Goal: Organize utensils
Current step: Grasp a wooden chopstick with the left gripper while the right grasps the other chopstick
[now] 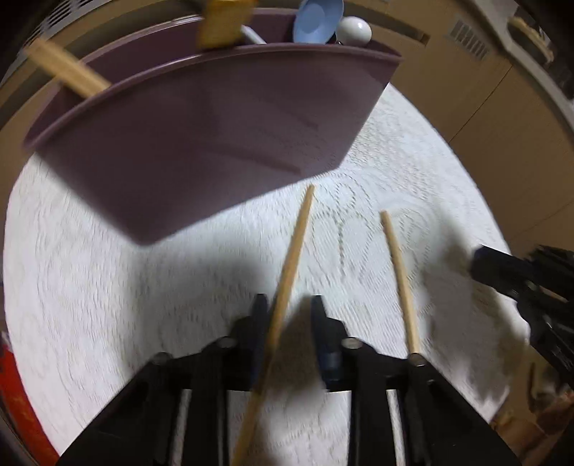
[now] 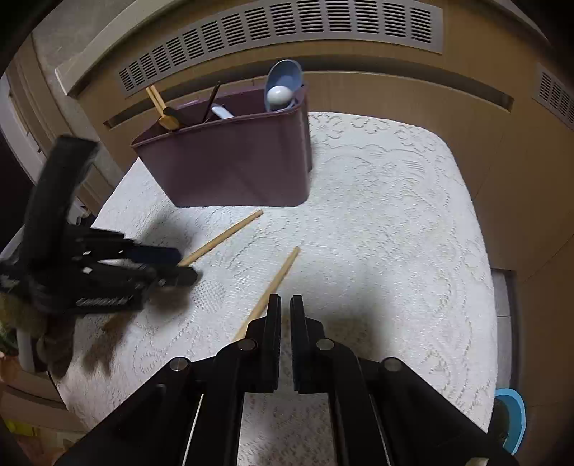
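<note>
A purple utensil holder (image 2: 236, 157) stands on the white lace cloth, with wooden sticks, a blue spoon (image 2: 283, 80) and a white spoon in it. It also shows close up in the left wrist view (image 1: 211, 132). Two wooden chopsticks lie on the cloth. One chopstick (image 1: 287, 286) runs between the fingers of my left gripper (image 1: 288, 308), which stands open around it; in the right wrist view this gripper (image 2: 179, 265) is at the chopstick's near end (image 2: 222, 236). The other chopstick (image 2: 272, 286) lies just left of my right gripper (image 2: 286, 304), which is nearly shut and empty.
The white lace cloth (image 2: 394, 251) covers a small table with rounded edges. Beige cabinet panels with vent grilles (image 2: 280, 28) stand behind. A blue round object (image 2: 513, 419) sits off the table's right edge. A red object (image 1: 14, 394) is at the left edge.
</note>
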Motion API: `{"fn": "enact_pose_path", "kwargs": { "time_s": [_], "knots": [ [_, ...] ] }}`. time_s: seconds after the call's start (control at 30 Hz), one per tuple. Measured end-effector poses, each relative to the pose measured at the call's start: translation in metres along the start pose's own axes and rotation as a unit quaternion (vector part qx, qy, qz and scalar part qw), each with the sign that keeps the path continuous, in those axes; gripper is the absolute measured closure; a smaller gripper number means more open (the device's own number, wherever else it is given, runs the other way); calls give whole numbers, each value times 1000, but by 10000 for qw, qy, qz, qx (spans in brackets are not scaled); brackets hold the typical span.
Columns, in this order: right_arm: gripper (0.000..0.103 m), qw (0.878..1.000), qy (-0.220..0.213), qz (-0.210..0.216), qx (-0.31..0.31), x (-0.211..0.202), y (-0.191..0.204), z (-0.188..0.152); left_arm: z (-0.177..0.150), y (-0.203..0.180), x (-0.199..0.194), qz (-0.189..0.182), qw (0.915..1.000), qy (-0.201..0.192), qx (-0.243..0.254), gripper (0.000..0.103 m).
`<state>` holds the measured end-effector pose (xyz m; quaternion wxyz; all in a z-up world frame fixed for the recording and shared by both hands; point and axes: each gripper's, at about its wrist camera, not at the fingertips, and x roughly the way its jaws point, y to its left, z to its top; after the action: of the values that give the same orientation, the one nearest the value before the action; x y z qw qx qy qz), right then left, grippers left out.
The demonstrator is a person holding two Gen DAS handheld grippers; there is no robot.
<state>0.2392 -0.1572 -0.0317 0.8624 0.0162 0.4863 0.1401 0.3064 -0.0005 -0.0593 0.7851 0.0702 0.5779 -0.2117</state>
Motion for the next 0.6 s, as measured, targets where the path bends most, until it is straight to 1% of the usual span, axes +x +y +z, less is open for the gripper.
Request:
{"fn": "enact_pose_path", "kwargs": {
  "time_s": [0.07, 0.13, 0.2, 0.27, 0.33, 0.43, 0.47, 0.53, 0.6],
  "knots": [
    [98, 10000, -41, -65, -15, -1, -9, -4, 3, -6, 2, 186, 9997, -4, 158, 93],
    [96, 10000, -15, -31, -13, 1, -12, -8, -3, -11, 2, 268, 9991, -50, 333, 94],
    [96, 9999, 62, 75, 54, 5, -12, -9, -13, -12, -3, 240, 9991, -128, 321, 94],
    [95, 9996, 170, 179, 158, 12, -10, -8, -29, -9, -11, 165, 9995, -244, 117, 95],
    [93, 9989, 306, 248, 268, 22, -7, -8, -48, -5, -21, 172, 9984, -508, -165, 95],
    [92, 9971, 530, 279, 466, 39, -1, -5, -71, 0, -38, 344, 9927, -997, -588, 96],
    [92, 9964, 598, 275, 543, 44, 3, -3, -79, 5, -42, 275, 9901, -1101, -827, 96],
    [92, 9957, 608, 241, 658, 48, 12, 0, -87, 11, -44, 114, 9875, -1109, -1114, 96],
    [89, 9959, 663, 91, 606, 52, 21, 4, -93, 16, -45, 64, 9863, -1096, -1234, 96]
  ]
}}
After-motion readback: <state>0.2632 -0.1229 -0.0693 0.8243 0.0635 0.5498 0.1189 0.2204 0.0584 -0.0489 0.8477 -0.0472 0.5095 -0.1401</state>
